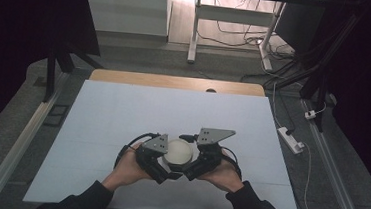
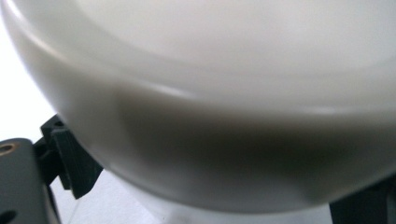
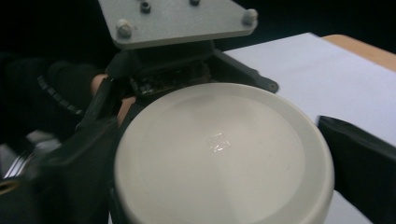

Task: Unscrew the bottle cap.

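Basically both grippers meet at one round white container (image 1: 178, 151), sitting near the front edge of the desk (image 1: 123, 109), about centre left-to-right. Left gripper (image 1: 161, 159) comes at it from the left, right gripper (image 1: 195, 158) from the right, so the object lies directly between them, equally near to both hands.

In the right gripper view the flat round lid (image 3: 219, 154) faces up, with a black jaw on either side of it; jaws look spread around the rim and pressing it, so I judge that gripper clamped on the lid. In the left gripper view the white body (image 2: 210, 116) is right against the camera, with one jaw at the lower left and one at the lower right hugging the curve; it reads as a grasp on the body, though contact points are blurred.

No long axis: the container is round and upright, its axis vertical. Likely next move is a twist or a lift of the lid, right against left.
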Available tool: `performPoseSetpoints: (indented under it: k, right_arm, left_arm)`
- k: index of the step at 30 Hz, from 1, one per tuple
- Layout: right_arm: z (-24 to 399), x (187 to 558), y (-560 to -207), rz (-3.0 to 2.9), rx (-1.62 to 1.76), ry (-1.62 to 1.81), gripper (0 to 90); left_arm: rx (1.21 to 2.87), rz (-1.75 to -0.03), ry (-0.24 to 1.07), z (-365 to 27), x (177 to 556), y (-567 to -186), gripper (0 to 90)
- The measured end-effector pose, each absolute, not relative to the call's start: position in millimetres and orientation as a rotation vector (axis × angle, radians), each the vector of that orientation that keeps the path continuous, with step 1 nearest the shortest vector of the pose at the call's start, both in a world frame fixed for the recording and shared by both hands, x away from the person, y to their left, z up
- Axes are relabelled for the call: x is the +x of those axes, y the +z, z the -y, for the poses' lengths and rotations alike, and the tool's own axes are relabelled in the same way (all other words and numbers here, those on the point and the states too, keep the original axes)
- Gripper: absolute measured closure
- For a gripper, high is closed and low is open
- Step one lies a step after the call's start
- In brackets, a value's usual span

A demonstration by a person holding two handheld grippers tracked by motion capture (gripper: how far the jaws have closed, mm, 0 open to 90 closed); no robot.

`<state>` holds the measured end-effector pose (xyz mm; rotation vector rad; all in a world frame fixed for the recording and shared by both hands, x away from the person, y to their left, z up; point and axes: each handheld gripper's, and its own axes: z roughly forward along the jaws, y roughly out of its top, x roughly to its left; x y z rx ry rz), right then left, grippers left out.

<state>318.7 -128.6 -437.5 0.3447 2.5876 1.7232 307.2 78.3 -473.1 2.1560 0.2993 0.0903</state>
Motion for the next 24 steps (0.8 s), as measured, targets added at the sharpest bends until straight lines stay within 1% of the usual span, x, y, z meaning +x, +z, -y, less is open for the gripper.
performPoseSetpoints:
  k: [7, 14, 16, 18, 24]
  right_arm:
    - [123, 308, -427, -2.45, 0.477, 1.655, 0.0]
    - [113, 304, -432, -2.386, 0.6, 1.579, 0.0]
    - [114, 304, -433, -2.371, 0.61, 1.589, 4.5]
    - [114, 304, -434, -2.37, 0.611, 1.606, 6.2]
    - [115, 303, -434, -2.363, 0.585, 1.608, 7.0]
  left_arm:
    - [2.13, -0.389, 0.146, -84, 309, -471, 7.4]
    - [2.13, -0.447, 0.197, -84, 308, -470, 7.5]
    - [2.132, -0.457, 0.202, -83, 308, -470, 7.5]
    - [2.131, -0.463, 0.202, -84, 308, -470, 7.5]
    - [2.125, -0.437, 0.165, -85, 310, -471, 7.5]
